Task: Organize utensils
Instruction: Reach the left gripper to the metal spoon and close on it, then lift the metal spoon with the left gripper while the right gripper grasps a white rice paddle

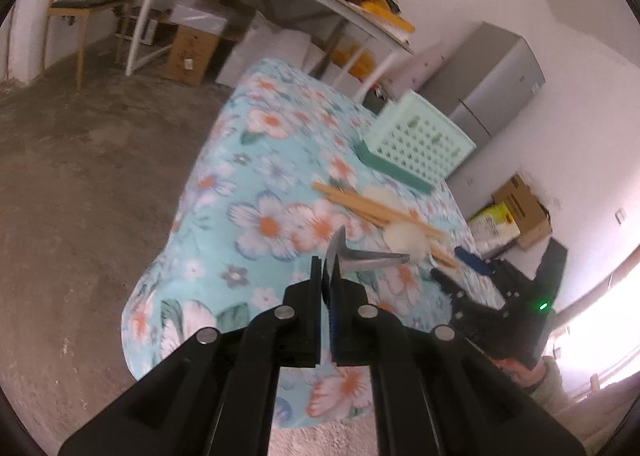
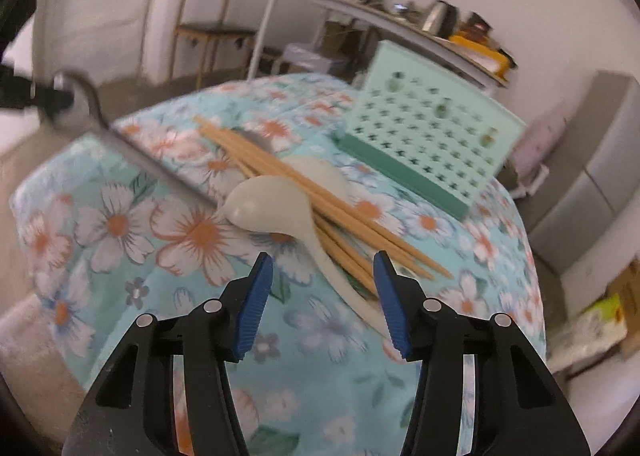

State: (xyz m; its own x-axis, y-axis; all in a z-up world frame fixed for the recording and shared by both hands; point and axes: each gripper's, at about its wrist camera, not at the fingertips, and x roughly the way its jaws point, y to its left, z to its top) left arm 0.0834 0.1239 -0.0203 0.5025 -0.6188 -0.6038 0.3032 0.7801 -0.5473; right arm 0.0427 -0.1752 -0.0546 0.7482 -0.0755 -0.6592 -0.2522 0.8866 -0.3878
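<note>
A metal utensil (image 2: pixel 120 143), seemingly a ladle, is clamped in the left gripper (image 1: pixel 328 276). Chopsticks (image 2: pixel 312 207) and white spoons (image 2: pixel 272 207) lie unsorted on the floral cloth (image 2: pixel 120 256) beside the green basket (image 2: pixel 432 127). The right gripper (image 2: pixel 324 296) is half-open around a spoon handle, not gripping.

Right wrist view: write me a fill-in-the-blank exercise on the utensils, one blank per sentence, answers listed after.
1. The left gripper is shut on a ____ utensil.
2. The white spoon lies on a cloth printed with ____.
3. Beside the wooden chopsticks stands a perforated mint-green ____.
4. The right gripper has its jaws apart around the spoon's ____.

Missing words: metal; flowers; basket; handle
</note>
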